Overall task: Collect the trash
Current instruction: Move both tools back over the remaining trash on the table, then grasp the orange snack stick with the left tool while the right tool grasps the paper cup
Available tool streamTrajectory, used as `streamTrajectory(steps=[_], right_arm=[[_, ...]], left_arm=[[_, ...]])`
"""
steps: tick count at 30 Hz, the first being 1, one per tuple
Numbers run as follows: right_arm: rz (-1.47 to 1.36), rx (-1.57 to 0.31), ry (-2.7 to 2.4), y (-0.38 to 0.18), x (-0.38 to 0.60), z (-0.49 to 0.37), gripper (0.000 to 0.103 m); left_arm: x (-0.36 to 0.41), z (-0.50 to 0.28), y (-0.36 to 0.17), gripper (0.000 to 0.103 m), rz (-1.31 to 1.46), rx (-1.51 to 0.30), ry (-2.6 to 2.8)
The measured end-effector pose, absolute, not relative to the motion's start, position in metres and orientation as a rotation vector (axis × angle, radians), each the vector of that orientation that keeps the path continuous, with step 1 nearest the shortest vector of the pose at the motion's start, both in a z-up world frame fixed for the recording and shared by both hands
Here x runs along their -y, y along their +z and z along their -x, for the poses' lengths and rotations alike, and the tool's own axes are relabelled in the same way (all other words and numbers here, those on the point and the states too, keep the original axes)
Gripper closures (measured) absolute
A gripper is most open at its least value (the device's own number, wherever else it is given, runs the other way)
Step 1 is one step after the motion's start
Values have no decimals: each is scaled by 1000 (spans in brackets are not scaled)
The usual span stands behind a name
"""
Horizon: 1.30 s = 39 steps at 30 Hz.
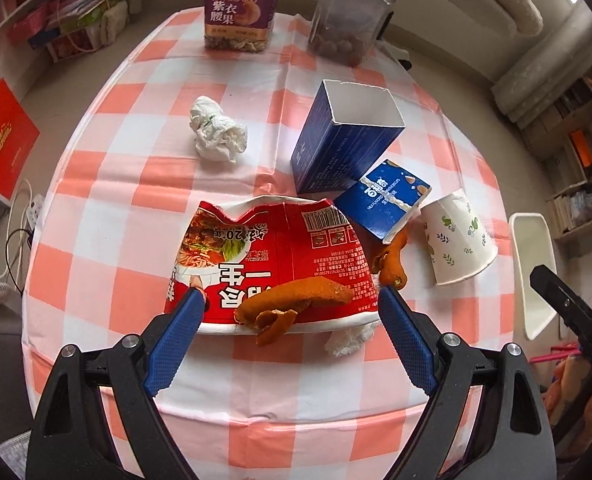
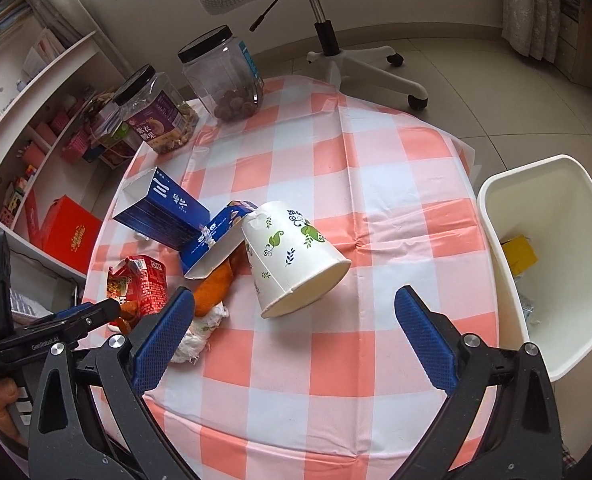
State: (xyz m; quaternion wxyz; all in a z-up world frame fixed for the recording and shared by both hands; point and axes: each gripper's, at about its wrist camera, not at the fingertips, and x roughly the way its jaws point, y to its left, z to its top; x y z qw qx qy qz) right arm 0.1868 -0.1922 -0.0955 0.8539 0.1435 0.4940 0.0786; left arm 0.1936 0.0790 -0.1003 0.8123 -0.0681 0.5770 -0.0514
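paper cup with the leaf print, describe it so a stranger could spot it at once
On the round table with the pink-and-white checked cloth, look toward the white plastic bin. The white paper cup lies tipped against a small blue carton, the only item printed with green leaves.

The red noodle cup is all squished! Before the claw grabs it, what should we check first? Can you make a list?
1. Left gripper open wide enough: ok, its fingers sit at either side of the crushed red noodle cup.
2. Cup free of other trash: not ok, an orange peel lies on it.
3. Tissue under the cup: cannot tell whether the white tissue at its edge is caught.
4. Right gripper out of the way: ok, open and empty near the paper cup.
5. Trash bin ready: ok, it stands beside the table with room inside.
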Motion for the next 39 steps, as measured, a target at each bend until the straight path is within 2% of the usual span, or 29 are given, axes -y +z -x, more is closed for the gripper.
streamTrajectory(steps=[4,6,12,15,16,18,20,30,35,39], right_arm=[[-304,-1065,176,-100,189,-191,7],[-298,-1064,178,-100,187,-192,7],[-272,-1053,174,-98,184,-198,7],[-266,-1072,182,-105,183,-207,7],[-258,-1081,187,-108,181,-211,7],[-226,-1094,200,-114,176,-218,7],[-179,-1101,208,-119,170,-223,7],[-106,-1162,221,-145,150,-243,8],[-161,-1222,227,-159,146,-251,17],[-137,-1209,233,-159,137,-250,19]], left_arm=[[-76,-196,-112,18,61,-1270,-144],[-75,-197,-118,21,30,-1278,-160],[-71,-199,-133,41,-20,-1259,-213],[-71,-197,-133,54,2,-1238,-248],[-71,-197,-133,62,11,-1235,-255],[-70,-194,-132,65,13,-1222,-258],[-69,-191,-128,78,19,-1203,-265],[-88,-179,-97,78,106,-1105,-234],[-97,-174,-91,78,144,-1090,-217],[-103,-171,-89,78,183,-1080,-197]])
